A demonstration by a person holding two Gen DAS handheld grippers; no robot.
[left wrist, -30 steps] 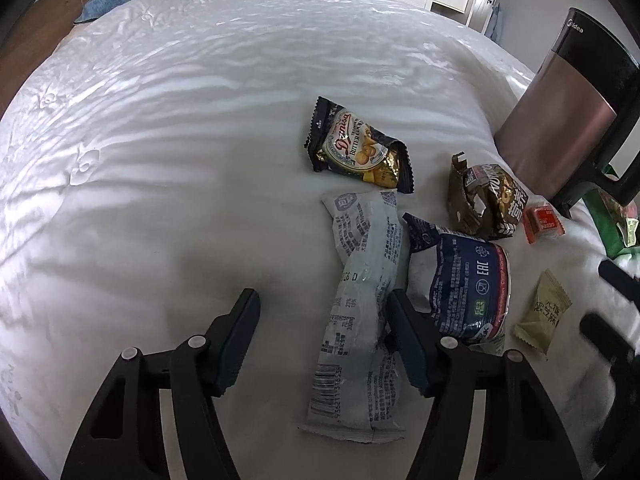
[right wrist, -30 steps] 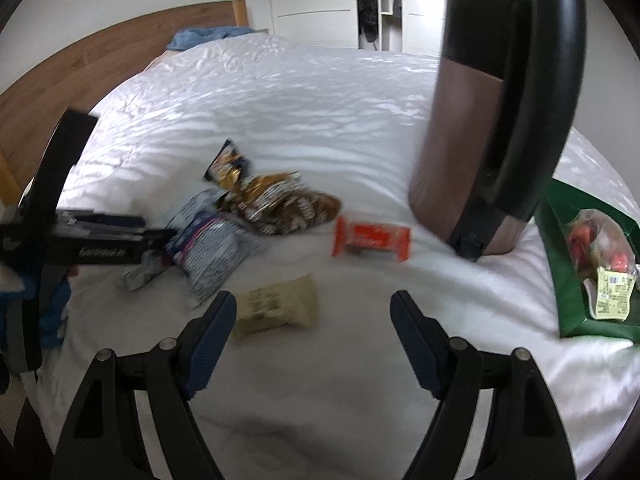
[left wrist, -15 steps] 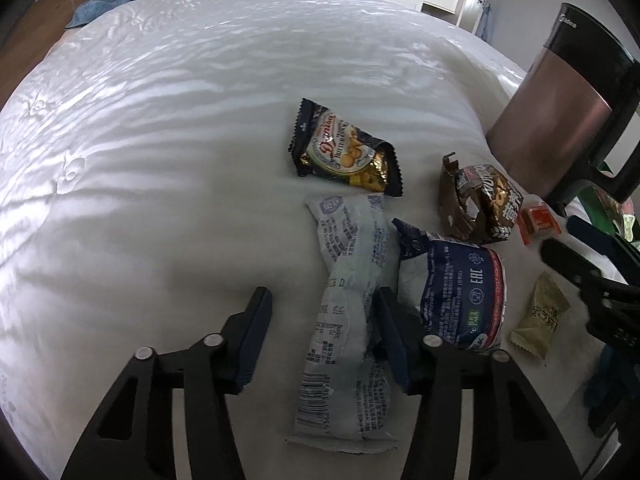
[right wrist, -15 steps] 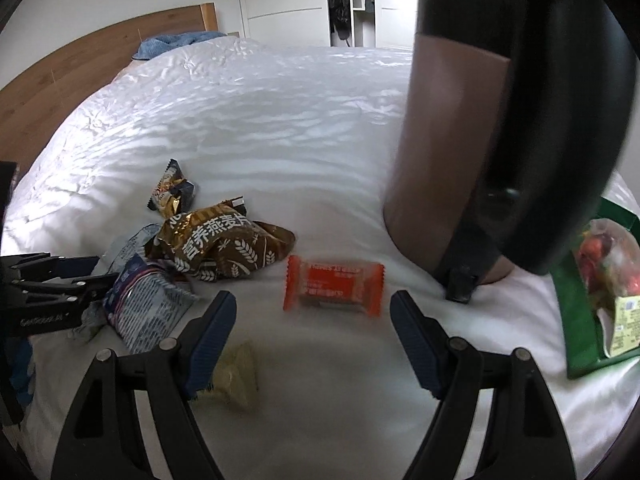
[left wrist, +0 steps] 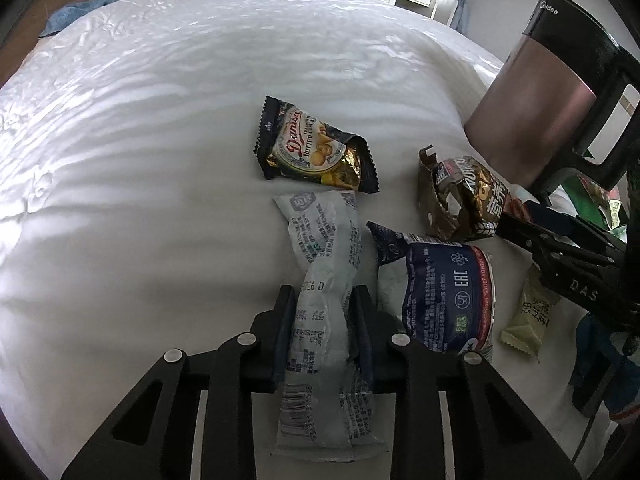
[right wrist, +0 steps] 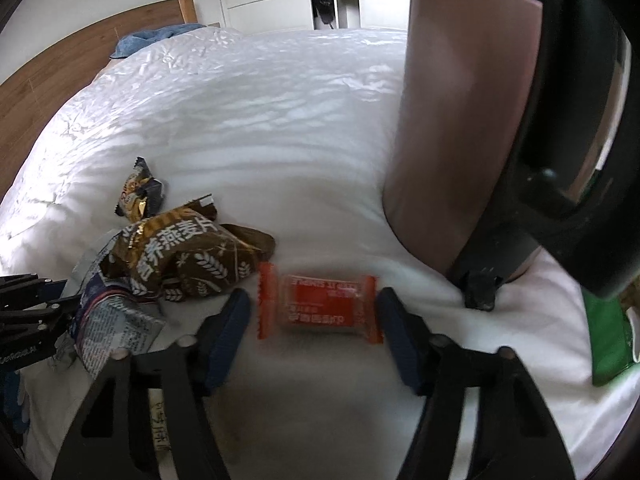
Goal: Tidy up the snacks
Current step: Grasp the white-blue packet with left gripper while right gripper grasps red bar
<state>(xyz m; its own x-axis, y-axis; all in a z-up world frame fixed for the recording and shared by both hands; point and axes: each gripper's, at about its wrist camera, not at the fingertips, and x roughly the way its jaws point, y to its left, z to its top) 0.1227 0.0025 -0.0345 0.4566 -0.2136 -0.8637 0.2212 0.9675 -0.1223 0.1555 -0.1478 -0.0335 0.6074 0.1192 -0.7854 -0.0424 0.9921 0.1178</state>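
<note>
Snacks lie on a white bed [left wrist: 140, 152]. My left gripper [left wrist: 325, 300] is shut on a long pale grey snack packet [left wrist: 326, 280] that lies on the bed. Beside it are a dark blue bag [left wrist: 444, 296], a Danisa cookie packet [left wrist: 316, 148], a brown oat bag [left wrist: 464, 196] and a small beige sachet [left wrist: 528, 312]. My right gripper [right wrist: 316, 304] is open, its fingers on either side of a small orange-red wrapped snack [right wrist: 320, 304] on the bed. The brown oat bag [right wrist: 188, 256] lies just left of it.
A tall copper and black kettle [right wrist: 480, 120] stands right of the orange snack, also in the left wrist view [left wrist: 548, 92]. A green bag [right wrist: 608, 340] with items lies at the right edge. A wooden headboard [right wrist: 60, 68] and blue cloth [right wrist: 156, 40] are at the far left.
My left gripper moved forward and closed on the pale grey packet. My right gripper moved forward past the beige sachet until its open fingers straddle the orange-red snack.
</note>
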